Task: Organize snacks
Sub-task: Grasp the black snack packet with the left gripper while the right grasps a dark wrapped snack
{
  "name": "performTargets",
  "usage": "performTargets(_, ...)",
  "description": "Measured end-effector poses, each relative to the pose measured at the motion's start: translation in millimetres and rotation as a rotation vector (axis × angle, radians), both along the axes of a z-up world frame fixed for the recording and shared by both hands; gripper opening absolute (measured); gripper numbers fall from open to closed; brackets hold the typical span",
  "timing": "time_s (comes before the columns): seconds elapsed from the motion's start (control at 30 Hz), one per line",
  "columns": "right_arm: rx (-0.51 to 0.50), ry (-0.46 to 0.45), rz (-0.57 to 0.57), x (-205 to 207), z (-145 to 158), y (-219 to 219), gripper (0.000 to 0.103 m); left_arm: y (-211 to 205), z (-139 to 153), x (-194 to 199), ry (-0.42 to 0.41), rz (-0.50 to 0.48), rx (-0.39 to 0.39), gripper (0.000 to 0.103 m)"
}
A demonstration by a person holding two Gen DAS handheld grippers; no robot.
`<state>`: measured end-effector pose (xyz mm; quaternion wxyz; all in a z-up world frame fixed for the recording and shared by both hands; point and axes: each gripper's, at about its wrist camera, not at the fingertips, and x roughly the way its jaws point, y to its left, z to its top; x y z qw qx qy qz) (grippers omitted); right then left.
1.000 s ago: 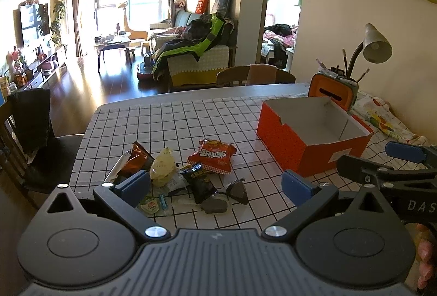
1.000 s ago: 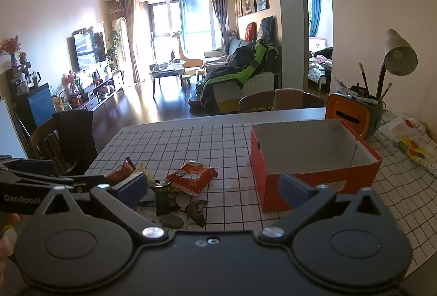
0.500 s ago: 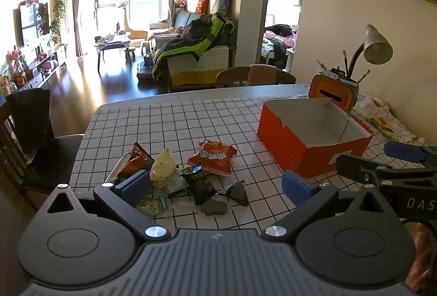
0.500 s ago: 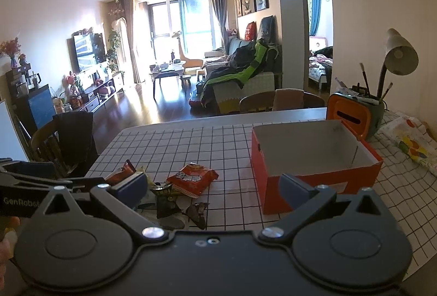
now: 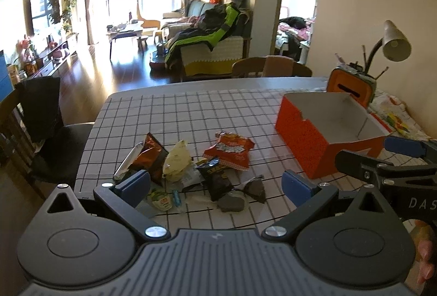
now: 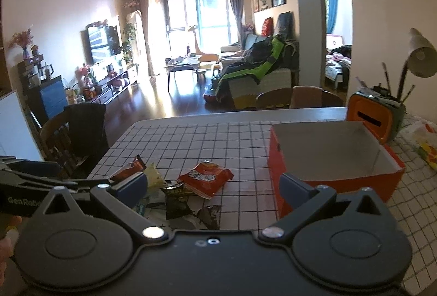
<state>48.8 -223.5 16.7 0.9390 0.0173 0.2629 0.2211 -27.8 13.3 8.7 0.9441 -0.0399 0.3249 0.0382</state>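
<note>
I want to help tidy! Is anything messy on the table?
Yes. The snack packets lie jumbled in a heap on the checked tablecloth, some overlapping, while the orange box beside them looks empty.

Bright – window (image 6: 196, 14) backlight glare | fisheye edges bent – sharp

The left gripper (image 5: 215, 185) has its 2 blue-padded fingers spread wide and holds nothing. The right gripper (image 6: 213, 184) is also wide apart and empty, beside the left gripper, at its right side.
</note>
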Motion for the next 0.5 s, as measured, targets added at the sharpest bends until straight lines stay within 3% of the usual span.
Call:
performTargets(0.2,-0.001,0.062,0.069,31,-17,17,0.101,18,-13,15,0.055,0.054,-0.002,0.103)
performTargets(0.33,-0.055,0.092,0.144,51,-37,30,0.1,32,-26,26,0.108,0.09,-0.021,0.103)
performTargets(0.5,-0.152,0.132,0.217,76,-70,42,0.087,44,-41,42,0.166,0.118,-0.035,0.102)
